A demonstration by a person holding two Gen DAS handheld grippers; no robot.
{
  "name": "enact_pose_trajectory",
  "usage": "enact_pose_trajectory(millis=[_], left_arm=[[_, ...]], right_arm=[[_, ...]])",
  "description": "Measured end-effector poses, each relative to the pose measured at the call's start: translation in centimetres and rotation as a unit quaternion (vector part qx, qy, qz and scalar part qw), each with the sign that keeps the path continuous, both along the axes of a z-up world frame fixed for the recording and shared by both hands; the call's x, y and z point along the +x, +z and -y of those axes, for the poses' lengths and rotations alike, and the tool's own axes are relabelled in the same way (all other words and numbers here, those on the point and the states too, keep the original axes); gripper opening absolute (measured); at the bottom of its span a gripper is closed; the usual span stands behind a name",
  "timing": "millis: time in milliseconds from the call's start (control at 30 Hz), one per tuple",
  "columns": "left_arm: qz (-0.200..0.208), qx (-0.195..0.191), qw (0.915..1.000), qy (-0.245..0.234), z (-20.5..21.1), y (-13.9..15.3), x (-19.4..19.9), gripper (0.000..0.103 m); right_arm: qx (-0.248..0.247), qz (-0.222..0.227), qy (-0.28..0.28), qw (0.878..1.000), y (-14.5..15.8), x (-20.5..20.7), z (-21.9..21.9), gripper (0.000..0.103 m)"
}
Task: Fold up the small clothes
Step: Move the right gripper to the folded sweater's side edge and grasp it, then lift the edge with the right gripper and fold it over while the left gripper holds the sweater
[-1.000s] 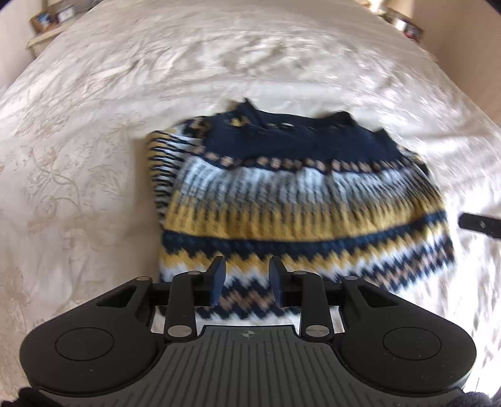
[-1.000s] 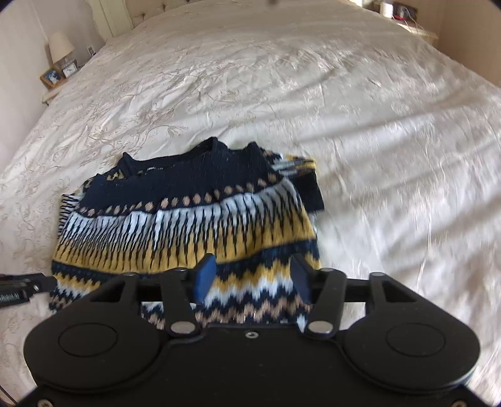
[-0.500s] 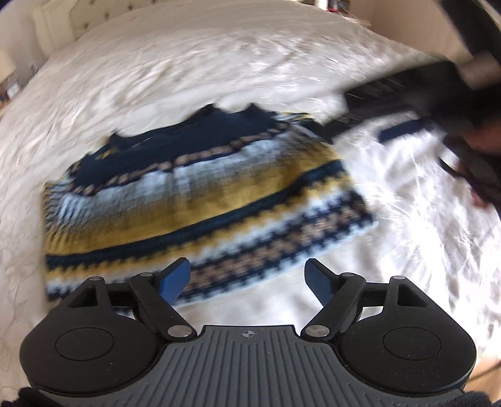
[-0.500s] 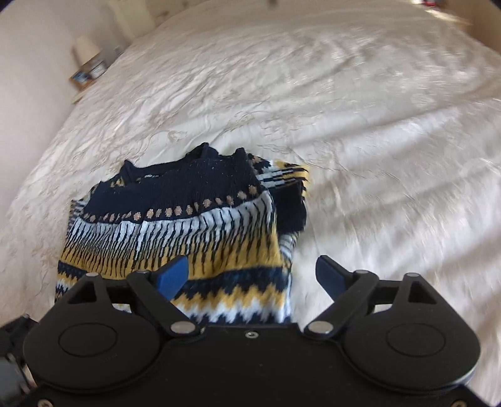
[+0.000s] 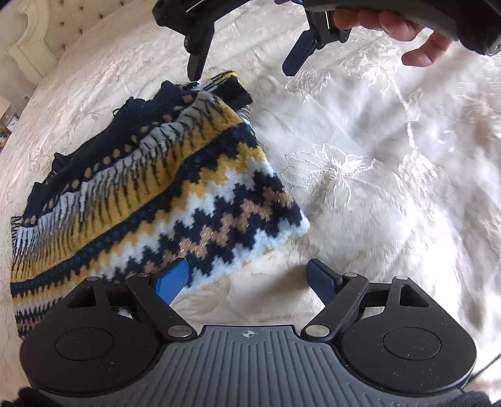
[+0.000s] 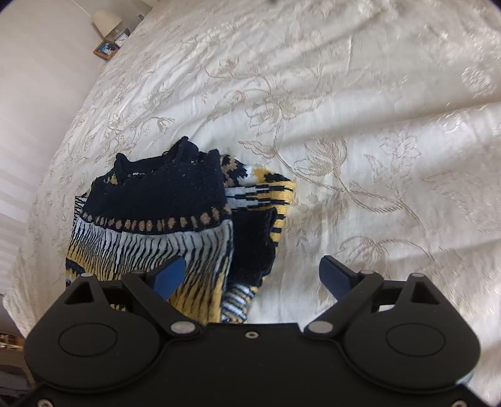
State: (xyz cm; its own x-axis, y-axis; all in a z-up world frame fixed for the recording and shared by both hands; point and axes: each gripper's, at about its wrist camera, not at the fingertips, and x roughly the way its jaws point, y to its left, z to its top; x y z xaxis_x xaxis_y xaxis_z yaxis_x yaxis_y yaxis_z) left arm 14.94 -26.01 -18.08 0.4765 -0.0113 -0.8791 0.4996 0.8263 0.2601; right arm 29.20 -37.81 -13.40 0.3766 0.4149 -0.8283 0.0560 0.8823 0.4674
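Sweater (image 5: pixel 150 200) in left wrist view now sits at the left of frame, rotated so its zigzag hem corner points toward the middle; a second ago it lay square and centred ahead of the jaws. Left gripper (image 5: pixel 247 280) had its pads close together over the hem then; jaws are now wide and opening a little more, with only the left pad overlapping the hem edge in the picture and nothing pressed between them. Right gripper (image 5: pixel 242 67) has come into view at top, held by a hand (image 5: pixel 388 25), spread over the far sleeve corner.

Right wrist view: sweater (image 6: pixel 162 219) has slid to lower left, navy neck panel up, striped sleeve (image 6: pixel 263 194) folded under at the right edge. Right gripper (image 6: pixel 250 277) was half-spread over the hem a second ago; jaws now wide and opening slightly, the sleeve edge showing between the pads but not squeezed. All lies on the bedspread (image 6: pixel 360 125).

Reading: both grippers have shifted to the sweater's right side, so a side-over fold looks to be the coming step. Neither holds cloth yet.
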Motion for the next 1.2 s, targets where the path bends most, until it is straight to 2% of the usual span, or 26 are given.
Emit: enact_pose_trajectory(millis=[133,333,467,500,533,567,600,633,667,867,967,1100,1133,1167,1200], left_arm=[[0.011,-0.002,0.9997,0.022,0.7,-0.4,1.3,0.092],[0.004,-0.008,0.9988,0.049,1.0,-0.9,3.2,0.098],[-0.002,-0.013,0.9985,0.053,0.8,-1.2,3.8,0.1],[-0.002,-0.015,0.9985,0.053,0.8,-1.2,3.8,0.1],[0.0,-0.017,0.9985,0.052,0.7,-1.1,3.7,0.1],[0.003,-0.018,0.9987,0.048,0.6,-1.1,3.7,0.098],[0.009,-0.02,0.9988,0.044,0.5,-1.0,3.3,0.097],[0.014,-0.022,0.9988,0.041,0.5,-0.9,3.0,0.094],[0.018,-0.024,0.9988,0.037,0.4,-0.7,2.4,0.091],[0.049,-0.032,0.9974,0.043,-0.1,-0.1,0.4,0.091],[0.063,-0.018,0.9972,0.036,0.3,-0.1,-0.2,0.091],[0.084,0.015,0.9963,0.009,1.6,-0.5,-0.9,0.088],[0.087,0.018,0.996,0.002,1.9,-0.5,-1.1,0.079],[0.086,0.015,0.9962,-0.004,2.0,-0.4,-1.1,0.066],[0.087,0.014,0.996,-0.009,2.1,-0.3,-1.2,0.06]], right_arm=[[0.029,-0.024,0.001,0.999,-2.2,1.4,0.7,0.094],[0.087,-0.043,-0.021,0.995,-4.7,3.3,1.4,0.096],[0.132,-0.046,-0.012,0.99,-5.6,4.6,1.1,0.095],[0.139,-0.047,-0.002,0.989,-5.7,5.0,0.7,0.091],[0.146,-0.048,0.012,0.988,-5.8,5.3,0.4,0.071],[0.145,-0.054,0.023,0.988,-5.9,5.6,0.0,0.059],[0.131,-0.062,0.031,0.989,-5.8,5.8,-0.4,0.035],[0.126,-0.064,0.037,0.989,-5.7,6.0,-0.7,0.032],[0.125,-0.061,0.039,0.989,-5.3,6.0,-0.8,0.031],[0.143,-0.061,0.03,0.987,-1.9,6.1,-1.1,0.029],[0.136,-0.056,0.036,0.988,-0.6,6.2,-1.5,0.029],[0.128,-0.053,0.032,0.99,-0.4,6.3,-1.9,0.029],[0.13,-0.055,0.029,0.99,-0.5,6.2,-2.0,0.029],[0.13,-0.056,0.027,0.99,-0.5,6.2,-1.9,0.029],[0.129,-0.056,0.028,0.99,-0.4,6.0,-1.8,0.029]])
